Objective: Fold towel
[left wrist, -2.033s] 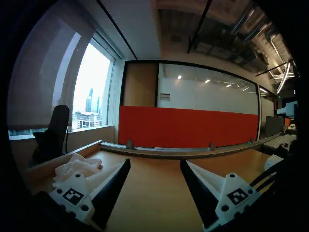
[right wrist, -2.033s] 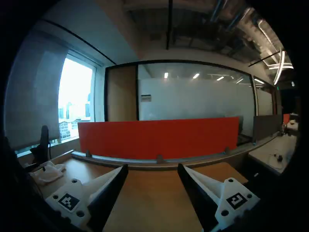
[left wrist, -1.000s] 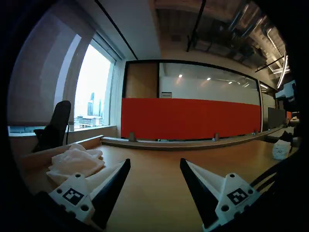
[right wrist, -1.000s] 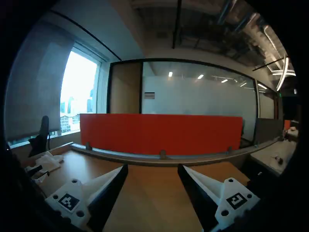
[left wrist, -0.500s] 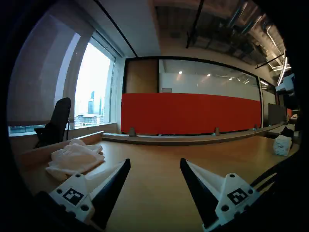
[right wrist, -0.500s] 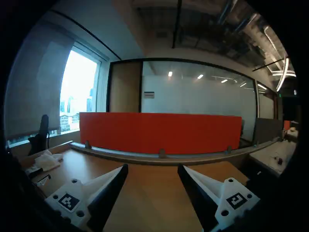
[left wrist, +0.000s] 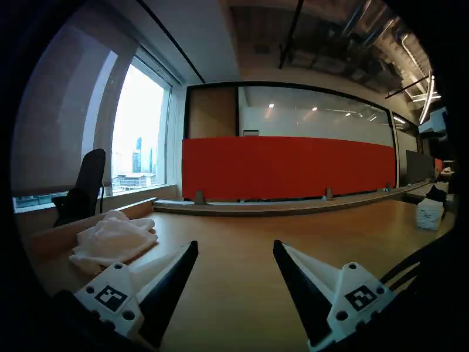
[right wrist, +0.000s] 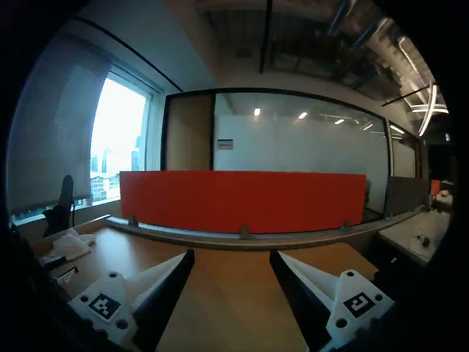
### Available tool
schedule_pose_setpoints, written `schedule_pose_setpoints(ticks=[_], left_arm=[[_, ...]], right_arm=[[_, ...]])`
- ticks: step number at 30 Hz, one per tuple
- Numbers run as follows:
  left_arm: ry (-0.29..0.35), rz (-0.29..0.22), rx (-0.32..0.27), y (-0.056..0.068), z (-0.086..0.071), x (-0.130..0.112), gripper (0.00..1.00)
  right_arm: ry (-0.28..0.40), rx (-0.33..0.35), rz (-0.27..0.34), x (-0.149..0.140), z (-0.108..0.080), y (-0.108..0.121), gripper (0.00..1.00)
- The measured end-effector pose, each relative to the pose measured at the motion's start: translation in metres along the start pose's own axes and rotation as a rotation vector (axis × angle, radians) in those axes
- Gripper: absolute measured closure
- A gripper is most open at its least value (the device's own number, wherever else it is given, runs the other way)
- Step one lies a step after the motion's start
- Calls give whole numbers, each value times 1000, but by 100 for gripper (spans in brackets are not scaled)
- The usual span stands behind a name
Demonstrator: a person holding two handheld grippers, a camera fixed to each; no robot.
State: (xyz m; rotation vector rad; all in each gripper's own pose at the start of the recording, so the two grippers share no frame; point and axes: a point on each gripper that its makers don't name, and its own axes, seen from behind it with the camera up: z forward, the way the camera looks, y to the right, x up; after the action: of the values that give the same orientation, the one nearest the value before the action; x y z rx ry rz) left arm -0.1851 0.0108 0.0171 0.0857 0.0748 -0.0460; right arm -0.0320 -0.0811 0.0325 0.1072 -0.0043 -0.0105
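Note:
A crumpled white towel (left wrist: 113, 241) lies on the wooden desk (left wrist: 234, 240) at the left, just beyond my left gripper's left finger. My left gripper (left wrist: 234, 258) is open and low over the desk, nothing between its fingers. In the right gripper view the same towel (right wrist: 71, 244) is small at the far left of the desk (right wrist: 234, 281). My right gripper (right wrist: 231, 264) is open too, holding nothing, and well to the right of the towel.
A red divider panel (left wrist: 287, 167) runs along the desk's far edge. A black office chair (left wrist: 82, 196) stands by the window at left. A small white box (left wrist: 430, 213) sits at the desk's right side. A neighbouring desk (right wrist: 413, 234) lies right.
Both views have shifted slightly as the grippers settled lower and levelled out. The towel has stayed crumpled in place and both grippers have stayed open.

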Motion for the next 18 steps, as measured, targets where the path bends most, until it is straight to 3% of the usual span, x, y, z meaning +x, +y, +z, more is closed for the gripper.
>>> schedule_pose_setpoints(ticks=[18], left_arm=[[2, 0, 1, 1, 2, -6, 5]], right_arm=[[31, 3, 29, 19, -12, 23, 1]])
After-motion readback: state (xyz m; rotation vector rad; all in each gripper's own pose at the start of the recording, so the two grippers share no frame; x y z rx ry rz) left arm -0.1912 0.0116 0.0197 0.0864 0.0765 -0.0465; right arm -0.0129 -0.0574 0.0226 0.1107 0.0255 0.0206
